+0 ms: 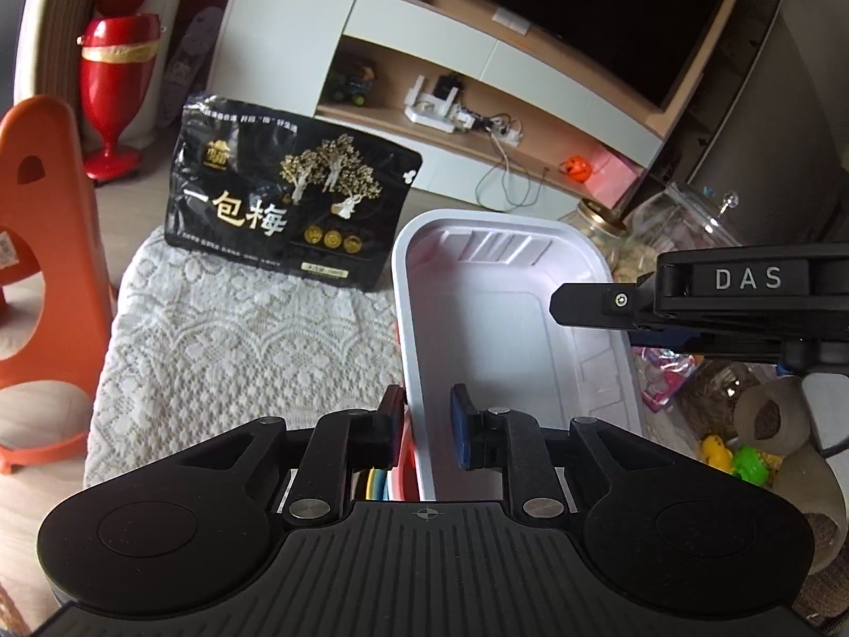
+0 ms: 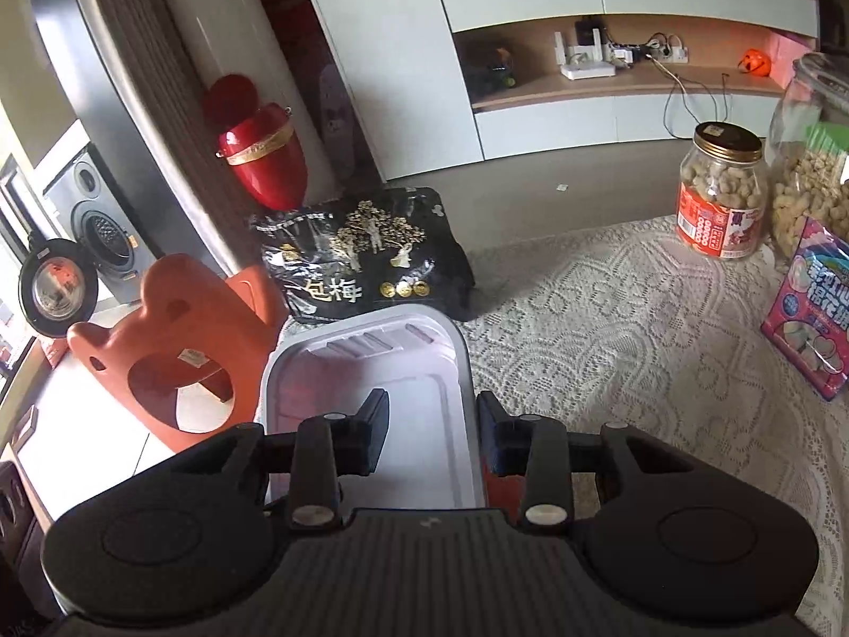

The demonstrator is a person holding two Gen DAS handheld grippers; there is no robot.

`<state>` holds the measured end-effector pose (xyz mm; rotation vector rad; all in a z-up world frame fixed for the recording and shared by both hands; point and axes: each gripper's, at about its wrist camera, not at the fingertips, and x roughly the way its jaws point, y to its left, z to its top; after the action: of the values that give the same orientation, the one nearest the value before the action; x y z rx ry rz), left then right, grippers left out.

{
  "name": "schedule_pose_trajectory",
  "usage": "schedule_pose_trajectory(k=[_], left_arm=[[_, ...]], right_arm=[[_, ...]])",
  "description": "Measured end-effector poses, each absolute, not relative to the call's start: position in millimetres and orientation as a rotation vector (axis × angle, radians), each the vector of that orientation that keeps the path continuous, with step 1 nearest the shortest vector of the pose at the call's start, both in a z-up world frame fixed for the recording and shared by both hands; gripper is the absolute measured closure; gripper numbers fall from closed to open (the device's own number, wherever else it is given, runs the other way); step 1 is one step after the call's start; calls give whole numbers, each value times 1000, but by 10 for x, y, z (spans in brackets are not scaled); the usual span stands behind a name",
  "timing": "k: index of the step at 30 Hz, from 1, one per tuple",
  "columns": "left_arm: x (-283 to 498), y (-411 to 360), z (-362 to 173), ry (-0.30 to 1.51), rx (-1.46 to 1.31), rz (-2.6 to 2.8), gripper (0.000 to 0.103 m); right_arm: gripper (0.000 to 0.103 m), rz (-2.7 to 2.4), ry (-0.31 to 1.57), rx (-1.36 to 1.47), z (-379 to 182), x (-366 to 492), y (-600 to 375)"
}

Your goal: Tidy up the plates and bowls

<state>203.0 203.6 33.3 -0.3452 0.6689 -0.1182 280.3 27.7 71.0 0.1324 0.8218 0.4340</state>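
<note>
White rectangular plastic tray (image 1: 509,318), rounded corners, ribbed end, left claw (image 1: 427,424) and right claw (image 2: 431,432) pinching its rims

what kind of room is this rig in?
Most likely a home living room: a TV set in a white media wall unit, snack jars on a lace tablecloth, and a child's orange stool on the floor.
</note>
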Motion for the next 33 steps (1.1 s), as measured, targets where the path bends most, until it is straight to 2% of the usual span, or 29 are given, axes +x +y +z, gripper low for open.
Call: schedule_pose_trajectory(k=[6, 10, 16, 23, 29, 33], left_arm=[[1800, 1912, 699, 527, -255, -145, 83], [1747, 1818, 755, 514, -212, -170, 83], [1810, 1813, 569, 619, -198, -161, 83], [1848, 2009, 481, 643, -263, -105, 83], [1846, 2026, 428, 667, -243, -71, 83], [1904, 1970, 341, 685, -188, -40, 83]], right_arm=[[67, 500, 635, 106, 1164, 2475, 186], [67, 501, 586, 67, 1299, 2373, 127], [67, 489, 686, 80, 1016, 2313, 5], [67, 424, 778, 22, 728, 2376, 92], [67, 316, 822, 13, 471, 2491, 15], [66, 221, 801, -98, 312, 2526, 8]])
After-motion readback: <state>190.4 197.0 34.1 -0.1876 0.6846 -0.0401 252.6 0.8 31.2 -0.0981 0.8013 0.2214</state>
